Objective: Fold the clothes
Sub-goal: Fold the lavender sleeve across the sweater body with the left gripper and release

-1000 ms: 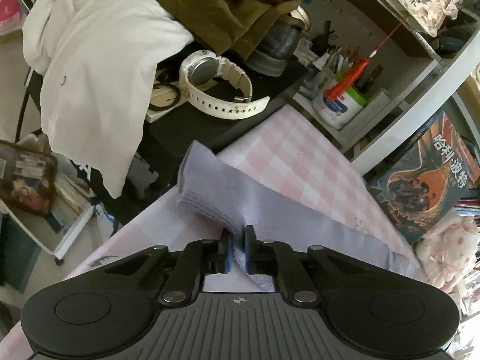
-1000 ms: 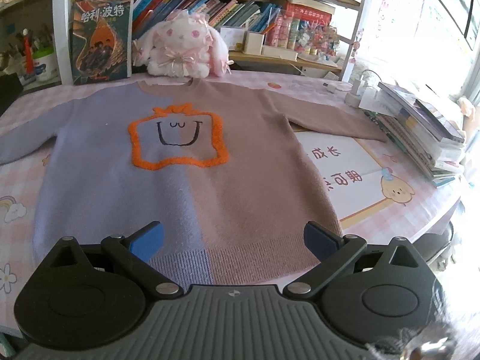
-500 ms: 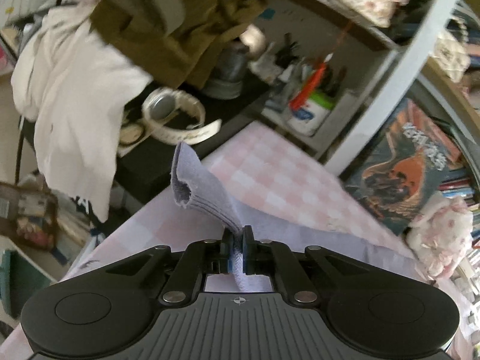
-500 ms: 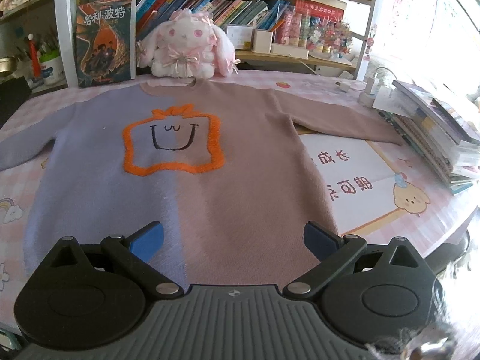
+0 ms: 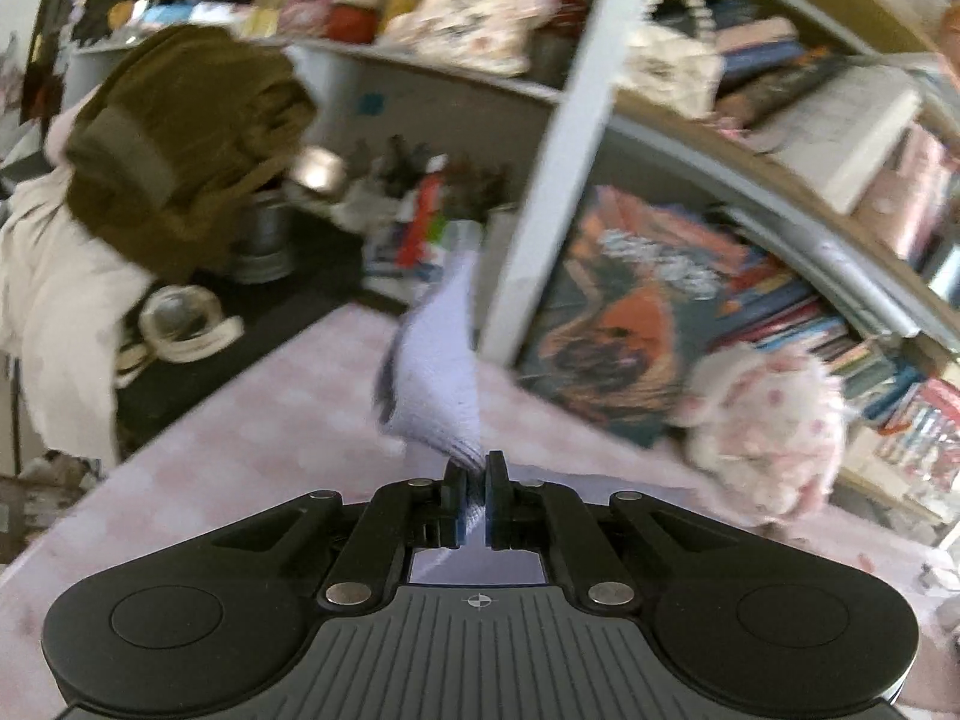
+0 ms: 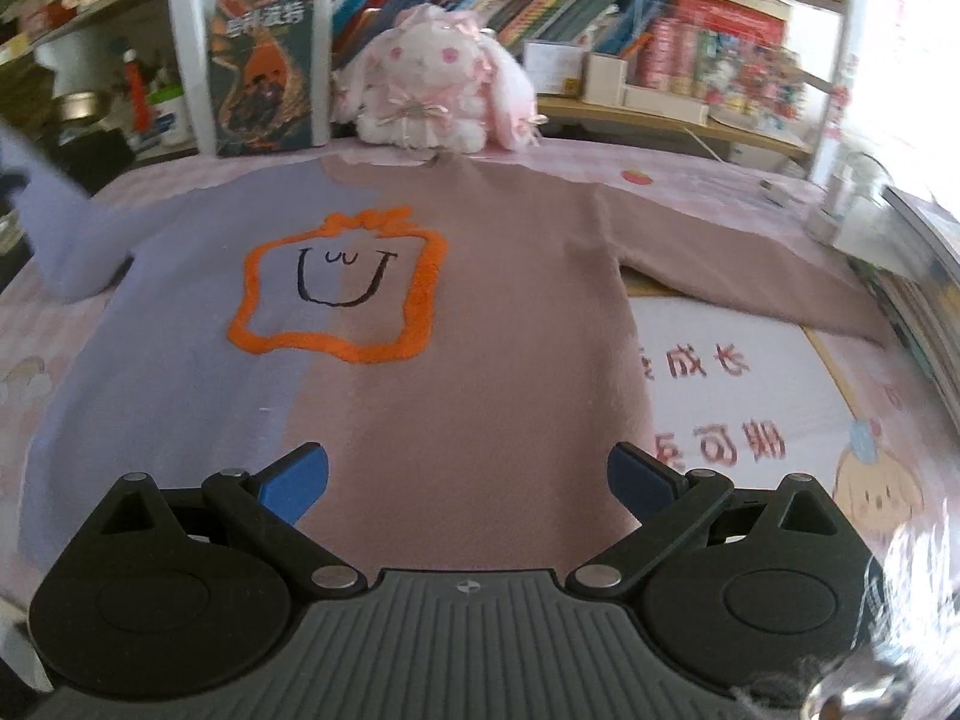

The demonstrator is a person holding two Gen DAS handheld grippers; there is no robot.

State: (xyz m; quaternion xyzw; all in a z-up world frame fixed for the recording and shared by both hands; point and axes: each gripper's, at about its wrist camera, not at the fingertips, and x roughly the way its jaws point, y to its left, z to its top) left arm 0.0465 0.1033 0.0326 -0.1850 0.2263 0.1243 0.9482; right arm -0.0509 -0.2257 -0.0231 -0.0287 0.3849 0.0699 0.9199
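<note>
My left gripper (image 5: 474, 495) is closed narrow and it pinches the lilac sleeve (image 5: 441, 372) of the sweater between its two pads. The cuff stands up above the fingers, lifted off the table (image 5: 240, 438), and this view is blurred. My right gripper (image 6: 468, 480) is wide apart and holds nothing; its two blue fingertips (image 6: 297, 477) hang above the lower hem of the sweater (image 6: 420, 360).

I count one sweater. It lies flat and face up in the middle of the table (image 6: 750, 372), with the neck toward the far edge. Its left half is lilac and its right half is dusty pink, and on the chest there is one orange frame with a smiling face (image 6: 342, 288). The pink sleeve (image 6: 750, 270) is stretched out flat toward the right edge. The lilac sleeve (image 6: 54, 228) rises from the table at the left edge.

At the far edge, just beyond the neck, sits one plush rabbit (image 6: 432, 90). Beside it one book (image 6: 264, 72) stands upright with the cover forward. At the right edge there is a stack of books (image 6: 924, 276); I cannot count them.
</note>
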